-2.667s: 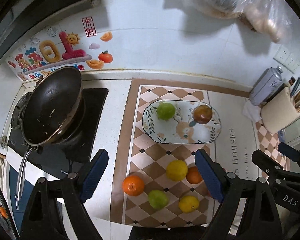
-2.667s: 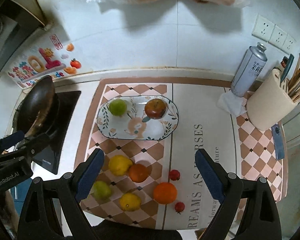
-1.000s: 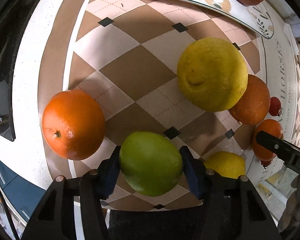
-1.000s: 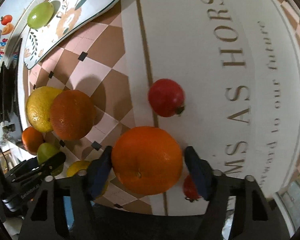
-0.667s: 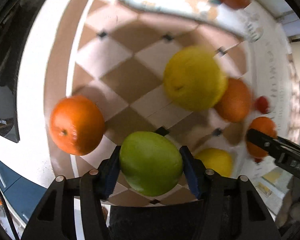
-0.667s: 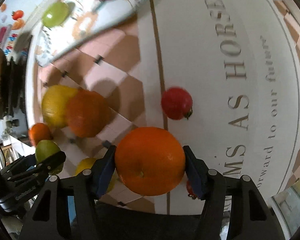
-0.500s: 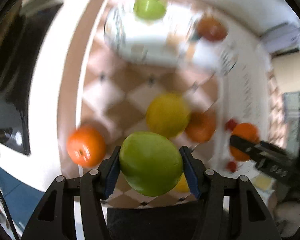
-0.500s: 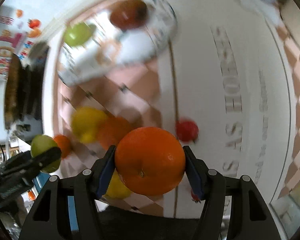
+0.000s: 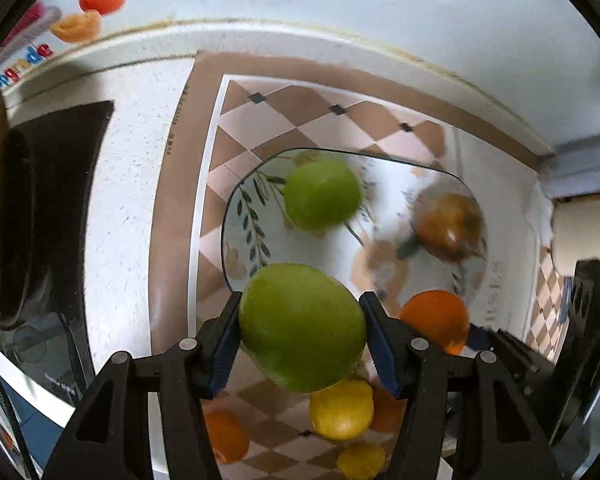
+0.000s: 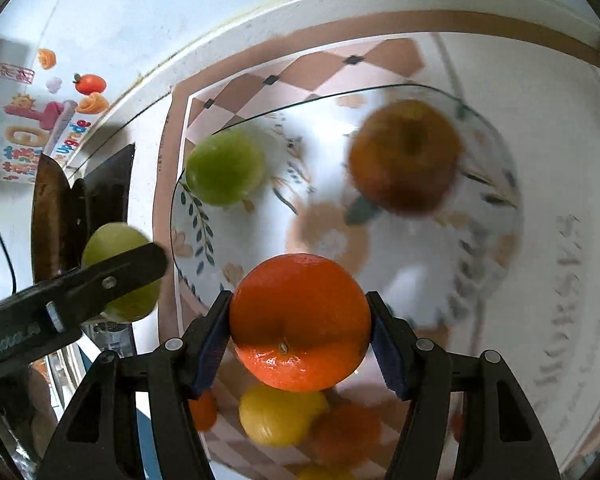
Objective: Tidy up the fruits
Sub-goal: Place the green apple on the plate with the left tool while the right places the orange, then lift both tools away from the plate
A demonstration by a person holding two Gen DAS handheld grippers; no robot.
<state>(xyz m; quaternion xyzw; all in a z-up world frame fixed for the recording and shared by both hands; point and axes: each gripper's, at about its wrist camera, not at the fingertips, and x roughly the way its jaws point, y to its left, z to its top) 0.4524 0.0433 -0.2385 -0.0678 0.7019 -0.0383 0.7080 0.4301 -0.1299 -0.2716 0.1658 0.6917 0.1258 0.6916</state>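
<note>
My left gripper is shut on a green fruit and holds it in the air near the front left rim of the oval floral plate. My right gripper is shut on an orange above the plate's front edge. The plate holds another green fruit and a red-brown apple. In the right wrist view the left gripper's green fruit shows at the left. The held orange shows in the left wrist view.
On the checkered mat below lie a lemon, a smaller lemon and an orange. A dark pan on a black hob stands at the left. The tiled wall is behind the plate.
Both grippers have lifted their fruits off the mat and moved forward to the plate. The plate is now much closer in both views.
</note>
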